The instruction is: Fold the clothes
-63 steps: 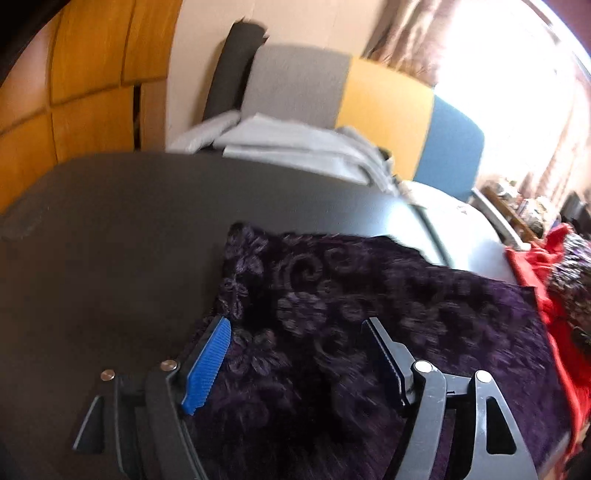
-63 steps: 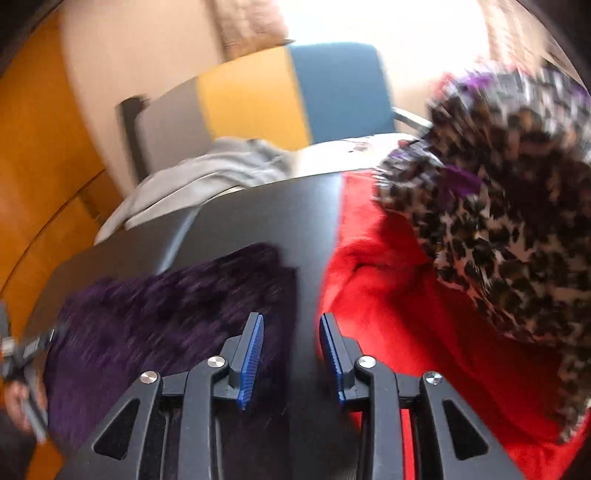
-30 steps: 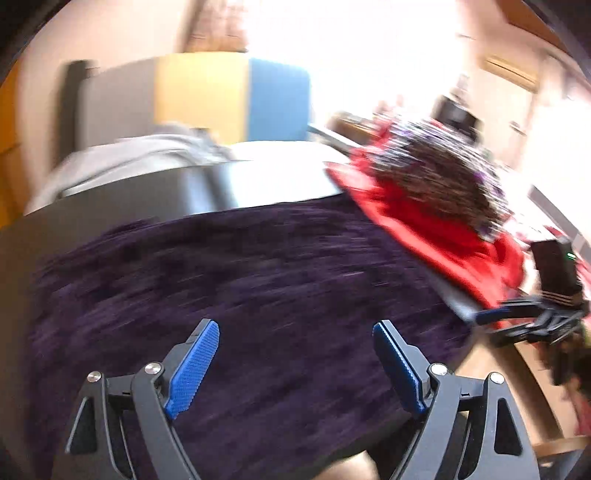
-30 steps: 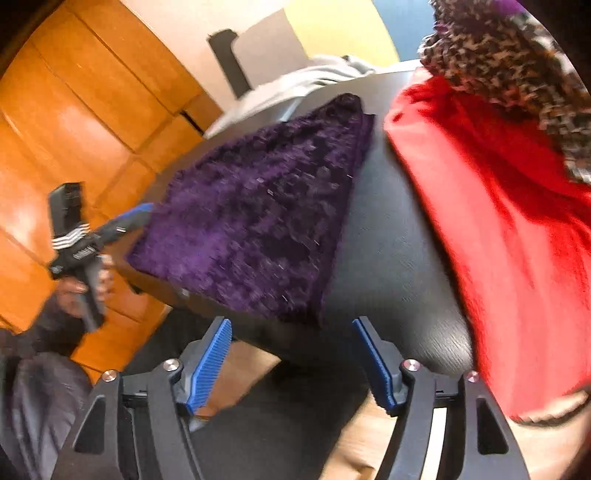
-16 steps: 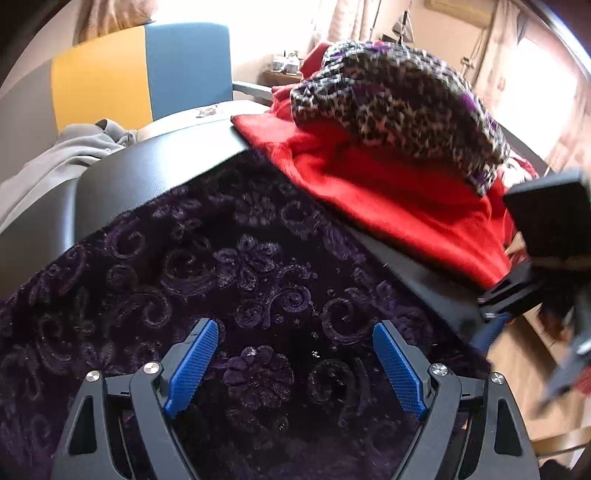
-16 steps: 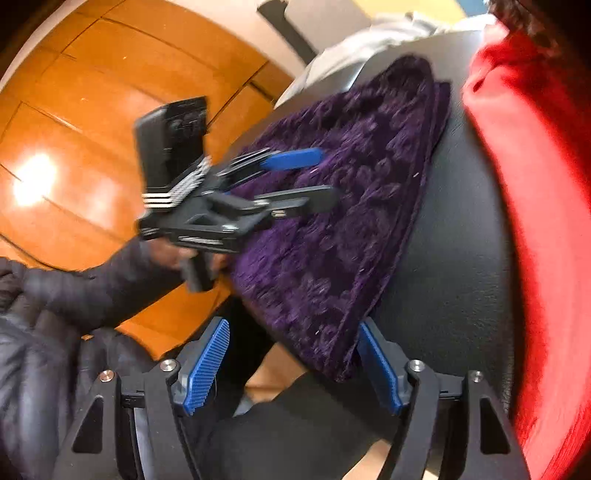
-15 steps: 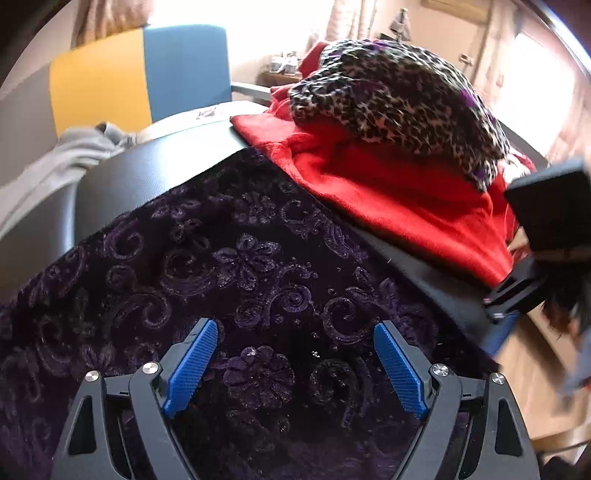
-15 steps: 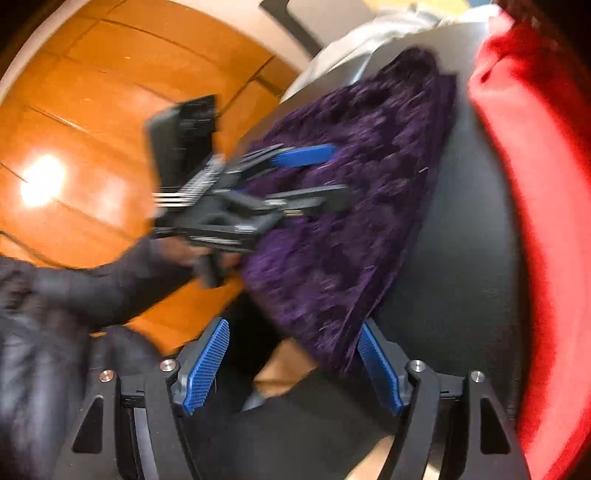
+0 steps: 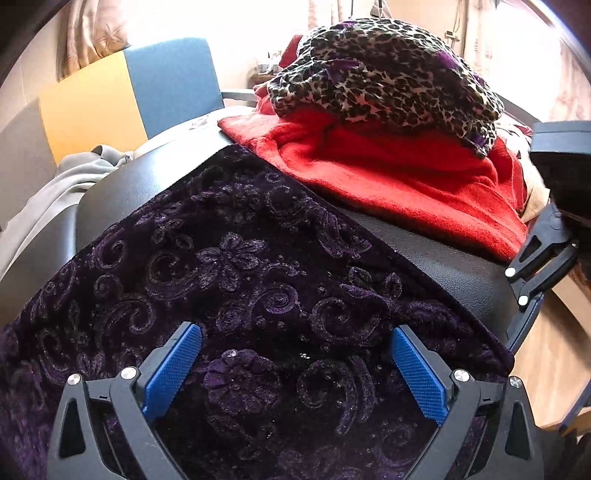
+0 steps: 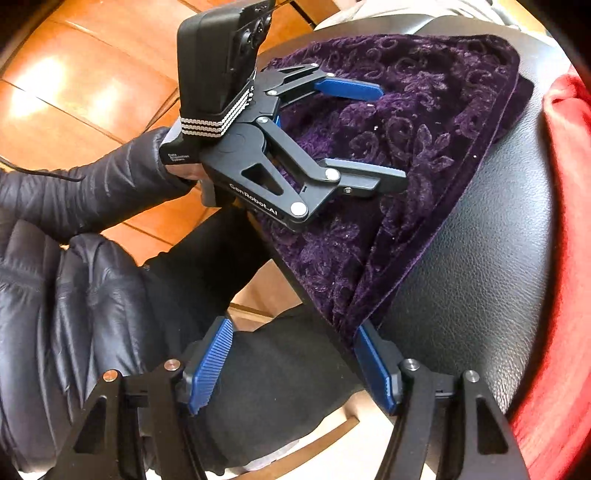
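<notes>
Both claws are held spread, the left claw [image 9: 295, 369] having just been opening above the purple cloth [image 9: 236, 280], nothing pinched. Beside it on the black desk [image 10: 480, 236] a red garment [image 9: 399, 173] is piled under a leopard-print one [image 9: 384, 77]. Nearest the right claw [image 10: 295, 365] hangs the cloth's corner, against one pad.

Sharp fisheye frames, window [image 9: 258, 22] glare overexposed, edges curved and dark.
</notes>
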`<state>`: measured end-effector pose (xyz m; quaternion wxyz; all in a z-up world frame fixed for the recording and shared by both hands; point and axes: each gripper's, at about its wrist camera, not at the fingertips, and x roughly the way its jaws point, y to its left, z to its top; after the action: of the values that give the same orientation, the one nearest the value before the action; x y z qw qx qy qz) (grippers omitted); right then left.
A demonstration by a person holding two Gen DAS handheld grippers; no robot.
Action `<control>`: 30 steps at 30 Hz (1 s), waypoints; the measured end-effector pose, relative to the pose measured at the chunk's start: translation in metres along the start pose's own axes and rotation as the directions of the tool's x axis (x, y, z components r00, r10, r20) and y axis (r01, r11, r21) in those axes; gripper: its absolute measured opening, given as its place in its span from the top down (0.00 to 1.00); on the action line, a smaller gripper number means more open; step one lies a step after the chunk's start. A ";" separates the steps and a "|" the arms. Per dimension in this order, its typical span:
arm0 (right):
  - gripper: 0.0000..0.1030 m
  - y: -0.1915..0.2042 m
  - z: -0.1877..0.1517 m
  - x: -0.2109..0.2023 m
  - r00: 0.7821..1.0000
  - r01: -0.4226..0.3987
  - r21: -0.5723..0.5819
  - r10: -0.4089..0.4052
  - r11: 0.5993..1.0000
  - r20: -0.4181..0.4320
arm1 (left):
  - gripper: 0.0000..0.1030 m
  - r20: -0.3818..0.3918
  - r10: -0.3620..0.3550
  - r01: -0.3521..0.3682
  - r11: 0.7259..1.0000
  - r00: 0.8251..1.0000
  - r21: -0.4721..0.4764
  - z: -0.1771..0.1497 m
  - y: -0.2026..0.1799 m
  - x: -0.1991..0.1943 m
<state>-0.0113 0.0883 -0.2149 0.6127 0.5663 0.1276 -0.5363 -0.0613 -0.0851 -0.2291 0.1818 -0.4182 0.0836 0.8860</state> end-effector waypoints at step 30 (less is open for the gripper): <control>0.30 0.075 0.138 0.090 0.738 0.650 0.086 -0.654 0.755 0.167 | 0.03 -0.073 0.403 -0.359 0.704 0.913 -0.613 -0.236 0.165 -0.193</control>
<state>0.0215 -0.0886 -0.1970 0.3895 0.4395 0.2537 -0.7686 0.1548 -0.3563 -0.2314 -0.1484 -0.3981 -0.1304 0.8958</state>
